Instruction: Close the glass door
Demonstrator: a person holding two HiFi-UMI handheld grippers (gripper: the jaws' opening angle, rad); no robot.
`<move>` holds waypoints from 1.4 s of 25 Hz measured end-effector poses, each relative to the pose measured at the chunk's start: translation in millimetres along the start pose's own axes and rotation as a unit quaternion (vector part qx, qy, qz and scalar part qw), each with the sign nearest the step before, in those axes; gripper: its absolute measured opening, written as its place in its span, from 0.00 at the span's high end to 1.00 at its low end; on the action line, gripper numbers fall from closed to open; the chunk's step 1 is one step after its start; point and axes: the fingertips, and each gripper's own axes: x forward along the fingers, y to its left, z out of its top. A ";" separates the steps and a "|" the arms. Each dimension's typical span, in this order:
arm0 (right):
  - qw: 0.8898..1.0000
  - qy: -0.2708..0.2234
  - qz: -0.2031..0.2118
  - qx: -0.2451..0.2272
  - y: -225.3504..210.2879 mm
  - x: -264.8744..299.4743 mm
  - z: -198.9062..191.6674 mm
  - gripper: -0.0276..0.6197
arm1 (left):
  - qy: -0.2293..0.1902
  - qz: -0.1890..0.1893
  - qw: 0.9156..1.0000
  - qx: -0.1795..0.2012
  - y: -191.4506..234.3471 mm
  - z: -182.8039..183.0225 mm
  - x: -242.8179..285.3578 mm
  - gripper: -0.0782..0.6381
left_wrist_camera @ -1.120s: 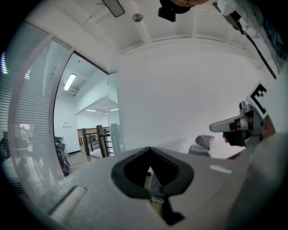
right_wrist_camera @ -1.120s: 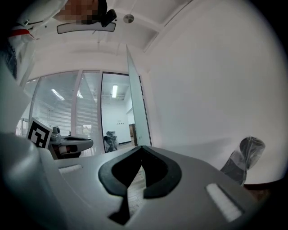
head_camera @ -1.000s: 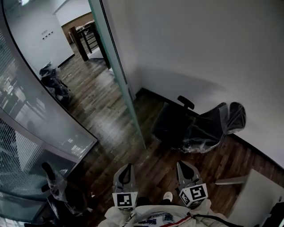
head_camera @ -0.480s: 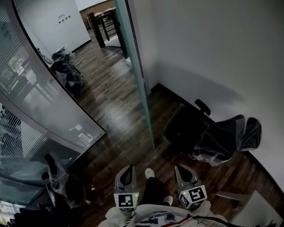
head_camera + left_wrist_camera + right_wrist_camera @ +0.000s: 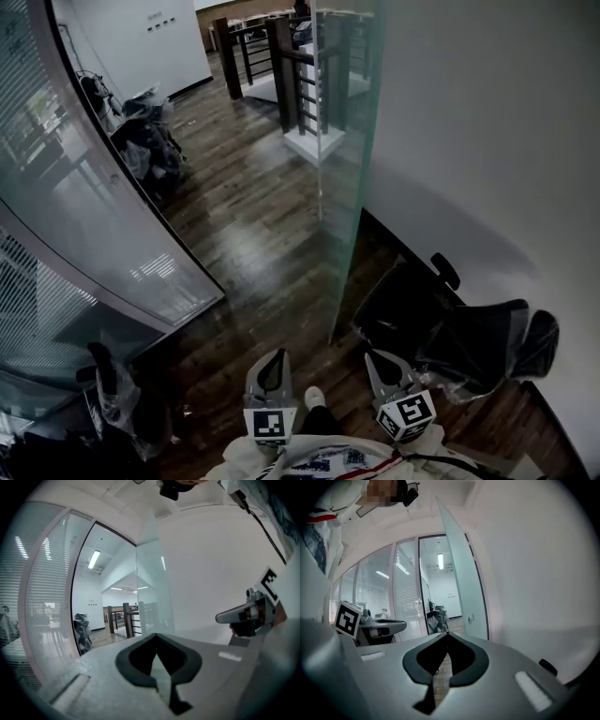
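The glass door is a tall greenish pane that stands open, edge-on to me, out from the white wall. Its bottom edge meets the wood floor just ahead of my grippers. Low in the head view, my left gripper and right gripper are held side by side, both shut and empty, short of the door and apart from it. In the left gripper view the door rises ahead over the closed tips. The right gripper view shows the door beyond its closed tips.
A plastic-wrapped office chair lies against the wall to the right of the door. A curved glass partition with blinds runs along the left. Another wrapped chair stands at lower left, more wrapped chairs farther back. A wooden railing is beyond the doorway.
I have walked forward: the door's bottom edge and the wrapped chair have come closer, and the railing beyond the doorway has come into view. Both grippers stayed shut, side by side.
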 end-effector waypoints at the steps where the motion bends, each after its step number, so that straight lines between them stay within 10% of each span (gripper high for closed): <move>1: 1.000 -0.001 0.007 -0.001 2.5 10.9 3.2 0.95 | 0.001 0.004 1.000 -0.003 8.0 3.7 6.2 0.89; 21: 1.000 0.000 0.006 0.011 -64.8 95.7 36.8 0.95 | -0.007 0.054 0.998 -0.015 66.9 20.2 85.8 0.89; 35: 0.981 0.052 0.182 -0.033 -125.1 185.9 34.4 0.95 | 0.002 0.221 0.975 -0.039 69.5 23.8 125.3 0.89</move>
